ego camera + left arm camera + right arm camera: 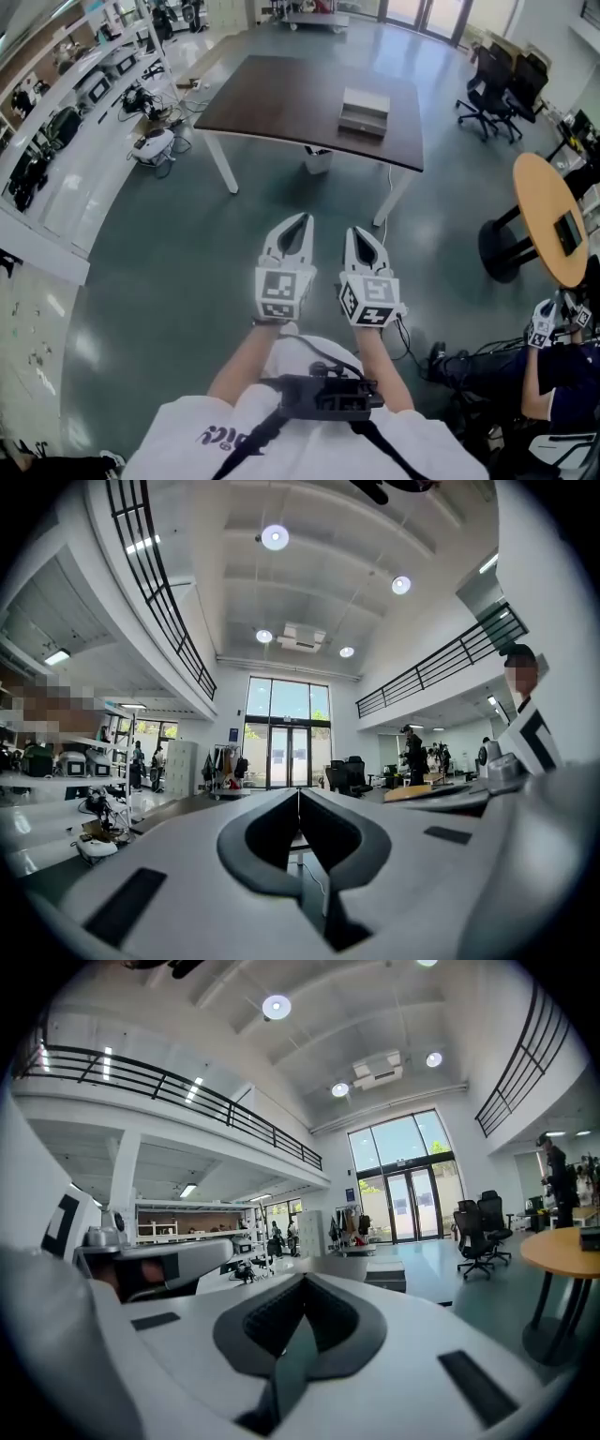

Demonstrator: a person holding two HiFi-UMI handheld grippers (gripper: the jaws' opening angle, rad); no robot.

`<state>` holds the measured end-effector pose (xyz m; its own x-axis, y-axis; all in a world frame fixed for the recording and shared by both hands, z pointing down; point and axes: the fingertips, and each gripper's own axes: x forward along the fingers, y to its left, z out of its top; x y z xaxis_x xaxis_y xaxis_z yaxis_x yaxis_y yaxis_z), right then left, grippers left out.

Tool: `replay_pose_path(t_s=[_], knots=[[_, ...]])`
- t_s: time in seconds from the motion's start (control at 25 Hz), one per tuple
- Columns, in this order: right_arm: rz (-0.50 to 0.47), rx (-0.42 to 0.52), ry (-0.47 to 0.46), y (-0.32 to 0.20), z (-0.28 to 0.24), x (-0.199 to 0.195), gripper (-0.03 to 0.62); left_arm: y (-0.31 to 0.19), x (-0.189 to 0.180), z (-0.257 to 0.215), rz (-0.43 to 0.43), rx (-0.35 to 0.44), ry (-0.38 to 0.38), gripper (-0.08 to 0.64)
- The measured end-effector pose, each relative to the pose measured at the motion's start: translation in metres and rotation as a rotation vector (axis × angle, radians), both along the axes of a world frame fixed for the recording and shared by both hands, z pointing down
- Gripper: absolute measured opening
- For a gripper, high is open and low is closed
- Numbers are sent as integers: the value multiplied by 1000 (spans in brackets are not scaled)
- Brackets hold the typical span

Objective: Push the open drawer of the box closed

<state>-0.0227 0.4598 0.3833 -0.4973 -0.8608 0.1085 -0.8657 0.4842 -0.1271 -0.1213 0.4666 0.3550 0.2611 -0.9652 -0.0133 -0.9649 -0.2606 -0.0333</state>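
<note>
Two claws, head view: left claw (302, 220) and right claw (358, 232) side by side, well short of the dark counter (281, 103), open floor (187, 262) between. Box (364, 111) near the counter's right edge.
Left gripper view: tips clenched, nothing held; glass doors (286, 757) far ahead.
Right gripper view: tips clenched, empty; box beyond them, round table (572, 1241) at right.

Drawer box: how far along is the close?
Done: nothing visible. The box sits on the dark table, well ahead of the person; its drawer's position is too small to judge. In hand: nothing; left tongs and right tongs are shut, empty, over the floor. Left: approach, push the drawer closed.
</note>
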Motion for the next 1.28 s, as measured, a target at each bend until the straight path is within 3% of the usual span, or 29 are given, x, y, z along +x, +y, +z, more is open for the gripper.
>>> replay_pose_path(t_s=[0.24,0.48,0.76,0.96,1.28], knots=[[51,-12,43,-35,4,-35,-11,-29,-38,4,39,-7,29,11],[20,-6,34,-51,17,-67,-11,-55,-71,32,57,-61,45,11],[17,-58,28,-117,35,-69,-11,-115,-79,30,54,-70,61,11],[23,-57,38,-181,25,-51,-11,-178,-57,28,68,-85,51,11],[70,-26,9,-296,-4,37,-11,-287,29,-3,110,-20,18,11]])
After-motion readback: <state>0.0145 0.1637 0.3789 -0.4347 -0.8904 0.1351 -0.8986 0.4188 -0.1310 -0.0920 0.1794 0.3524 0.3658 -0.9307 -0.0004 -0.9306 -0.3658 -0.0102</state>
